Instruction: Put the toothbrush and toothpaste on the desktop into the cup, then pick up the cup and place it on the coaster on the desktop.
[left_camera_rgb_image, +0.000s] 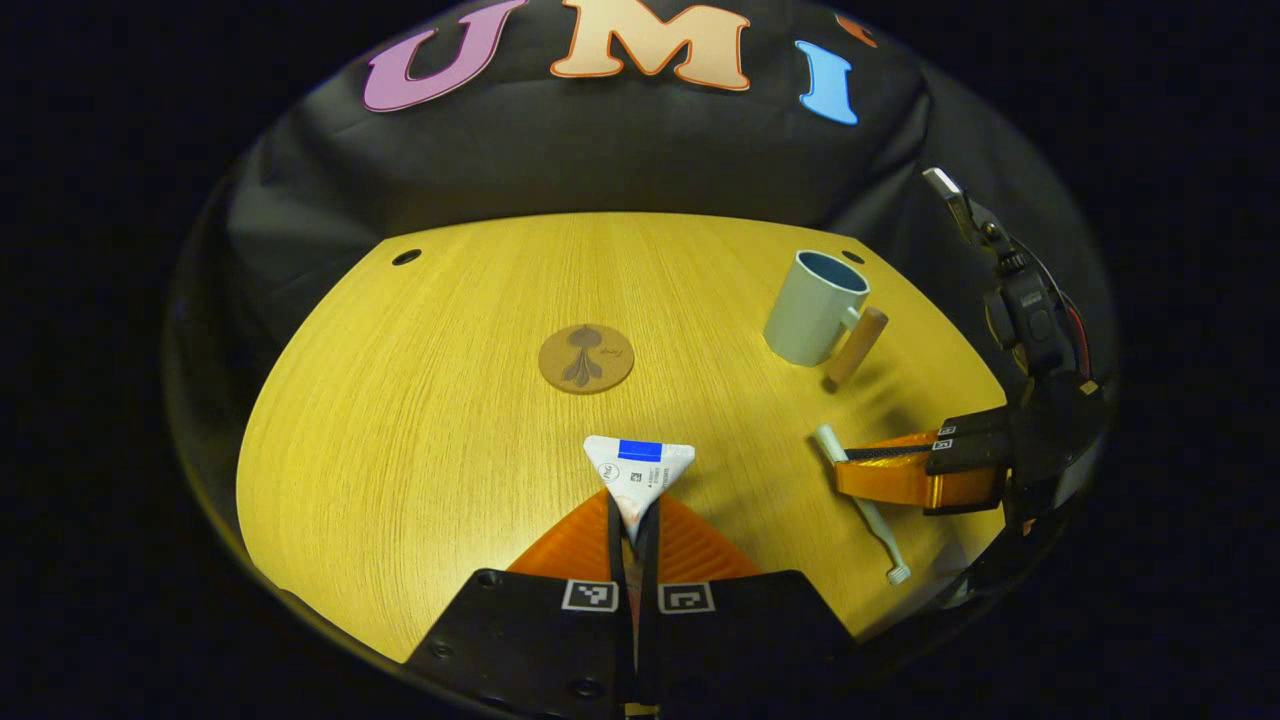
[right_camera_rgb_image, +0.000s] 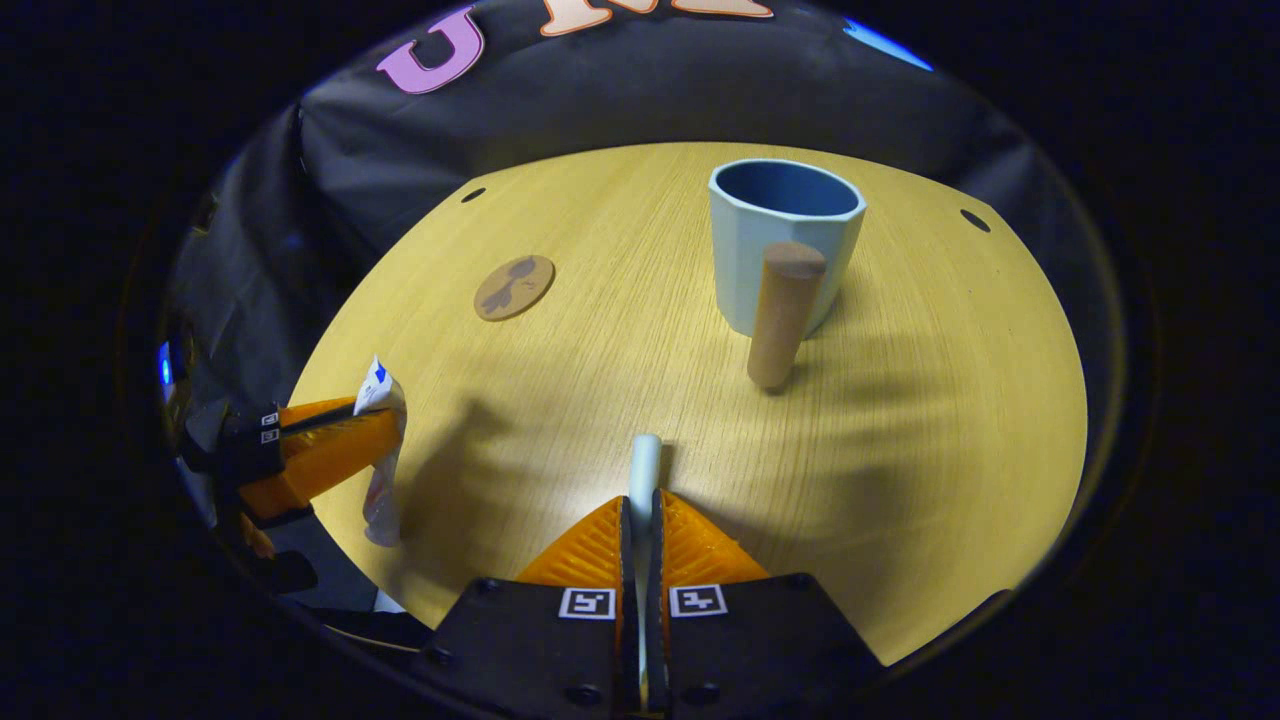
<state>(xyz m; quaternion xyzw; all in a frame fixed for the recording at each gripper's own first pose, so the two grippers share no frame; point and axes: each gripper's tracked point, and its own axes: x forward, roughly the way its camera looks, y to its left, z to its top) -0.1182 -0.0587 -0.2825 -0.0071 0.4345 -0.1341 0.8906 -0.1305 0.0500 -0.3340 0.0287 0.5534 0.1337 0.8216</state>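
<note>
Left gripper view looks down its own orange fingers, and the left gripper (left_camera_rgb_image: 635, 520) has its jaws clenched on the toothpaste (left_camera_rgb_image: 638, 472), a white tube with a blue band whose flat crimped end fans out ahead of the fingertips. Beyond it the round brown coaster (left_camera_rgb_image: 586, 358) lies flat on the yellow wooden counter (left_camera_rgb_image: 400, 420), with nothing on it. Farther off to the right stands the pale blue cup (left_camera_rgb_image: 812, 306), upright, its wooden peg handle (left_camera_rgb_image: 856, 346) sticking out toward the near side. Near the counter's right edge the right gripper (left_camera_rgb_image: 850, 468) reaches in from the side, its jaws closed across the white toothbrush (left_camera_rgb_image: 862, 505).

Right gripper view shows the toothbrush (right_camera_rgb_image: 645, 470) pinched between that gripper's fingers, its rounded end poking out forward. The cup (right_camera_rgb_image: 775, 245) stands ahead and slightly right, open mouth up and empty as far as I can see inside. The coaster (right_camera_rgb_image: 514, 287) sits well apart to its left. At the left edge the toothpaste (right_camera_rgb_image: 384, 450) hangs in the left gripper (right_camera_rgb_image: 375, 425), its lower end near the counter.
</note>
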